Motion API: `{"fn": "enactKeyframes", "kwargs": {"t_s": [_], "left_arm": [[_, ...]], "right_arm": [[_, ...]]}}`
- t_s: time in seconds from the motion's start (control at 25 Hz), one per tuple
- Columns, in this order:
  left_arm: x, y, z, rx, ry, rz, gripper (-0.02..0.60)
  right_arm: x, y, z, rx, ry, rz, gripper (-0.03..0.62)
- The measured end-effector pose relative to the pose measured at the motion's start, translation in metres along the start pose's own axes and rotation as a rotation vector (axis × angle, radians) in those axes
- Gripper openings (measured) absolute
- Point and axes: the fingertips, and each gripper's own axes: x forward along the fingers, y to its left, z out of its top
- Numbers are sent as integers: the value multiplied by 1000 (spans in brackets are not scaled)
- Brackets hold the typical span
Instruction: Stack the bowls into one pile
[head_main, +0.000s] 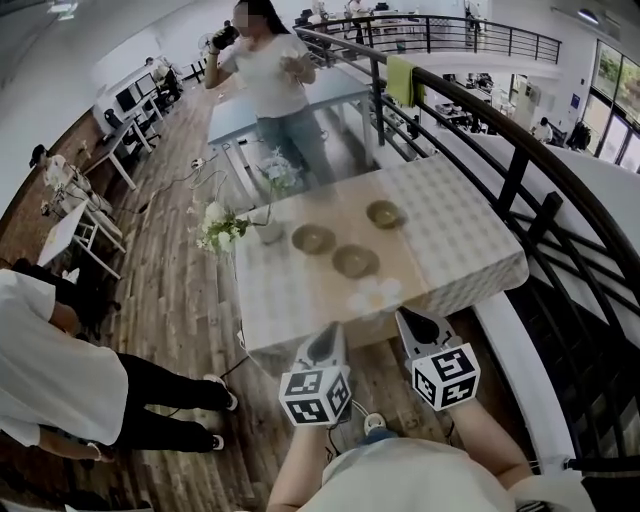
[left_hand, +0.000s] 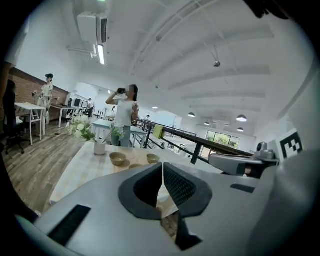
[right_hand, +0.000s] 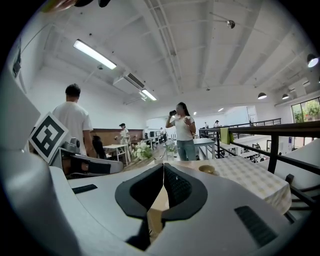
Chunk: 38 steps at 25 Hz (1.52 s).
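Approach: left tool (head_main: 326, 345) and right tool (head_main: 414, 325), both closed and empty, lower centre; bowls (head_main: 355, 261) unstacked mid-frame. Next, probably open one onto a rim.

Open-plan office on a mezzanine: workstations with monitors (head_main: 133, 97) line the far wall, a black railing (head_main: 520, 160) edges the wood-plank floor (head_main: 170, 270), strip lights (right_hand: 94, 54) overhead, a person (head_main: 272, 80) standing between tables.

Head view peers steeply down from the near edge onto the table (head_main: 290, 300). Both gripper views ride low, facing level across it; all three catch the bowls (head_main: 355, 261) and standing person (head_main: 272, 75).
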Motion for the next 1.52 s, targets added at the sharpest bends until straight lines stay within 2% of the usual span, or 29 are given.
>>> {"fn": "enactKeyframes", "kwargs": {"t_s": [0.28, 0.64, 0.92, 1.52], "left_arm": [[30, 28, 10, 15, 21, -27, 5], [49, 47, 10, -13, 37, -36, 5], [70, 58, 9, -11, 54, -3, 5], [161, 76, 28, -42, 36, 127, 5]], "right_arm": [[43, -3, 8, -8, -2, -10, 1], [64, -11, 5, -28, 17, -30, 2], [90, -29, -4, -9, 38, -20, 2], [187, -93, 10, -75, 78, 139, 2]]}}
